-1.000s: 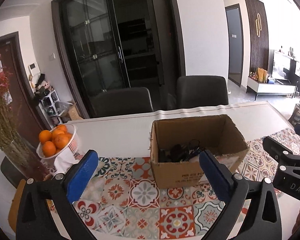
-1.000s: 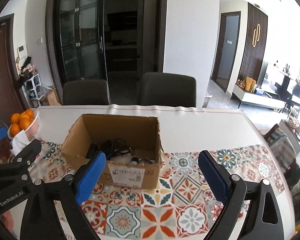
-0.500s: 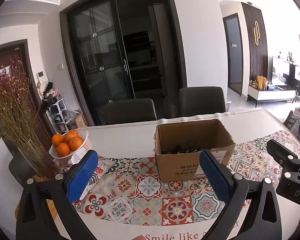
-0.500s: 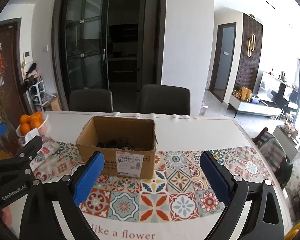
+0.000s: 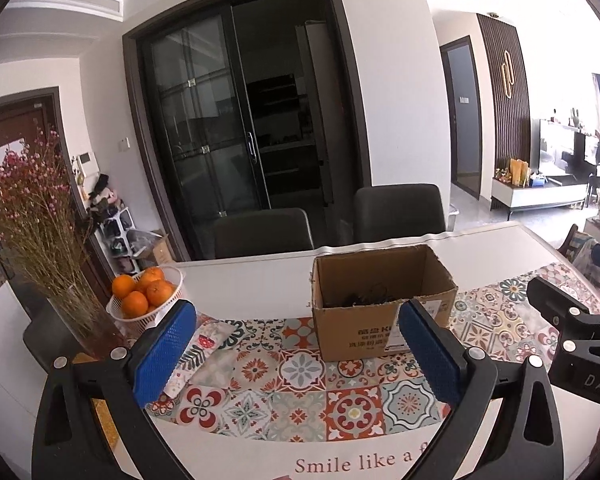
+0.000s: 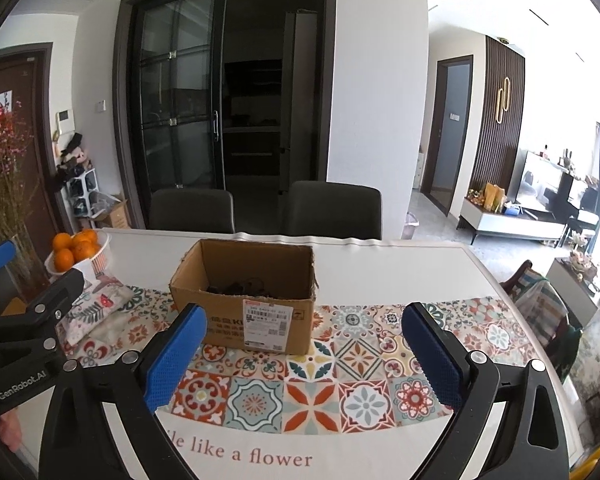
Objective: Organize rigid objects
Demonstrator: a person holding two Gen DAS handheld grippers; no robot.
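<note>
Cardboard box (image 5: 384, 304) sits on tiled-pattern table runner (image 5: 300, 384), top open, long axis running left-right, labelled side facing cams. Inside: dark tangle of cables (image 6: 244, 286), exact items can't tell. Left gripper (image 5: 300, 352) held above runner w/ blue textured pads wide apart, nothing between. Right gripper (image 6: 304, 354) same: pads spread, empty. White basket of oranges (image 5: 146, 296) near table's left edge, beside dried flowers in glass vase (image 5: 40, 232).

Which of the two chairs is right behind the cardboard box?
In the left wrist view, the right-hand chair stands behind the cardboard box; the other chair sits further left, toward the oranges.
</note>
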